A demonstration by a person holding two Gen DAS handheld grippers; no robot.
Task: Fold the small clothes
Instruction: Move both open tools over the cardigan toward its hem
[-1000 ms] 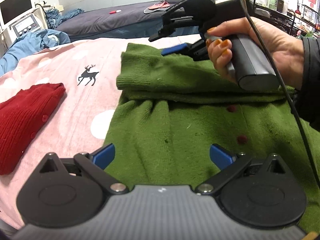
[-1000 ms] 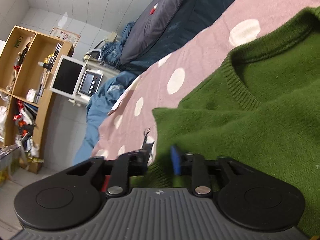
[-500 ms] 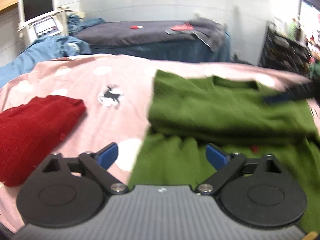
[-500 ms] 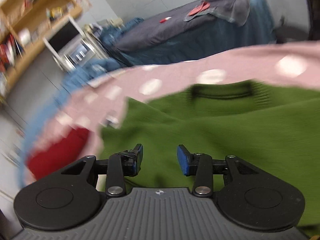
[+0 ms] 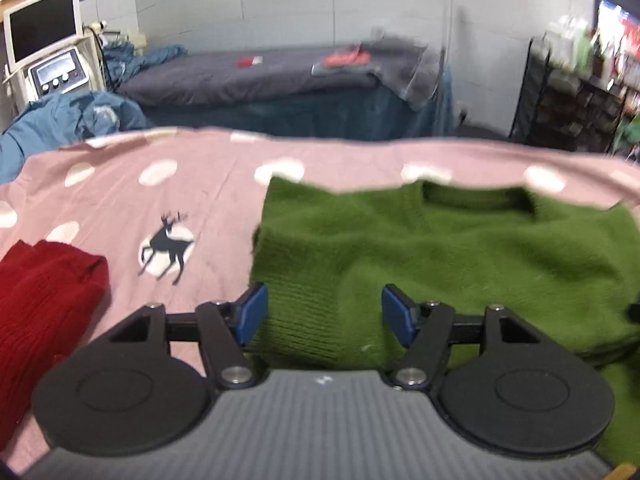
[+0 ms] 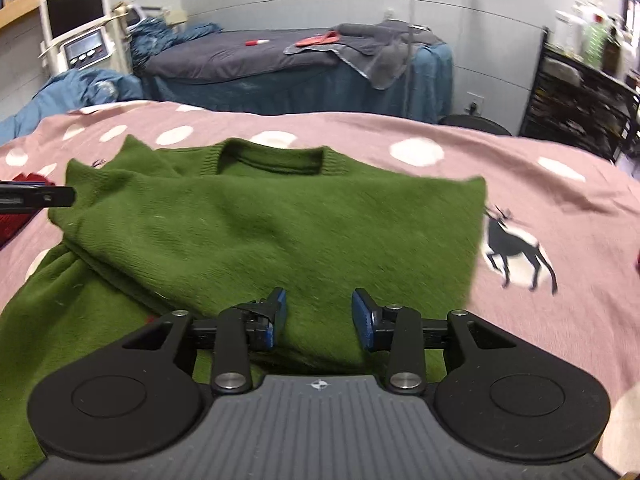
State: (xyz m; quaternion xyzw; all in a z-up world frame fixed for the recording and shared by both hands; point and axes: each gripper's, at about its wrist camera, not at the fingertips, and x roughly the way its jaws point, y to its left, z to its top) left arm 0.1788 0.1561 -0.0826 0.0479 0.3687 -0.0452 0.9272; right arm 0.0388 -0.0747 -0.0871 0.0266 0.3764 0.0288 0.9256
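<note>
Spread across the centre and right of the left wrist view: a fuzzy green knitted sweater [image 5: 440, 248], lying on a pink bedsheet with white polka dots [image 5: 120, 184], neckline toward the upper right of the frame, one sleeve folded across the body. Near the lower centre of that view: the left gripper [image 5: 322, 314], blue-padded fingers [image 5: 250, 312] spread wide apart, holding nothing, hovering over the ribbed cuff end of the folded sleeve; whether touching the knit cannot be told. At the left edge of the same frame: a dark red ribbed knit garment [image 5: 44, 296], folded, well apart from the green sweater, with a black deer print [image 5: 168, 246] on the sheet between the two. In the right wrist view: the same green sweater [image 6: 260, 232] filling the centre, ribbed collar in the upper middle. At the lower centre: the right gripper [image 6: 318, 314], blue fingers [image 6: 362, 320] parted with a moderate gap, gripping nothing, poised over the green knit near its right edge. In the upper part of both frames: a dark grey bed [image 6: 260, 56] and, upper left, a white monitor [image 6: 74, 12].
</note>
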